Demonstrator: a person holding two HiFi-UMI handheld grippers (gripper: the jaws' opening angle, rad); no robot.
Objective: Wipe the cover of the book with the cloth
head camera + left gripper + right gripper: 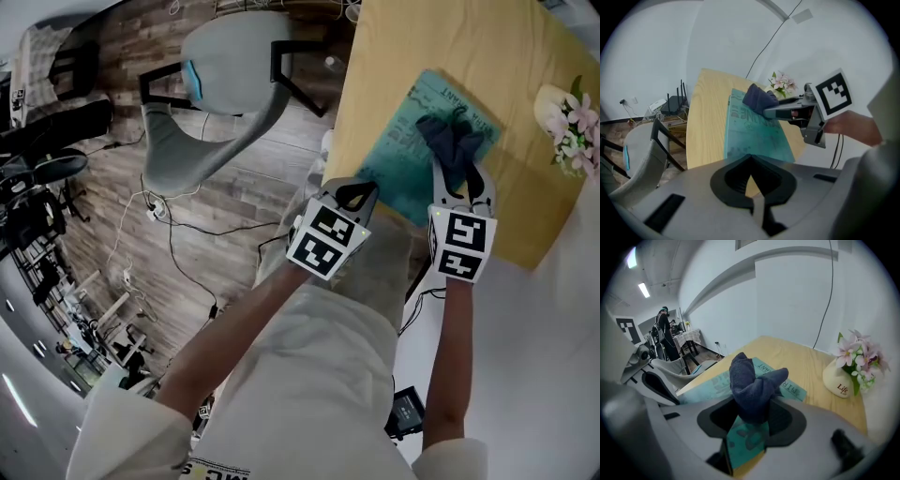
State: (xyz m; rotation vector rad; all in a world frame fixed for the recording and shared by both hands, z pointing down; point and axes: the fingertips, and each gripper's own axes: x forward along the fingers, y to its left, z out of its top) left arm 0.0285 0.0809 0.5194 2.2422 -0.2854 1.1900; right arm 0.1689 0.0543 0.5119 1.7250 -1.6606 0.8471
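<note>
**Pressing the cloth onto the book cover**

Holding a bunched dark blue cloth (450, 141) in its jaws, the right gripper (459, 173) sets it down on the teal book (398, 173). In the right gripper view the jaws stand partly apart, clamped on the cloth, which rises between them in two folded peaks with the book's cover showing just beneath.

The book lies flat on the light wooden table (412, 47), close to the near edge, with its printed cover up. The cloth rests on the half of the cover that lies farther from the person.

The left gripper (357, 194) sits at the table's near edge, just beside the book's near corner. Its own view shows the jaws drawn together with nothing between them, only a sliver of table visible in the gap behind.

A cream vase of pink flowers (562, 108) stands on the table to the right of the book, apart from it. A grey chair (225, 66) stands on the floor left of the table.
</note>
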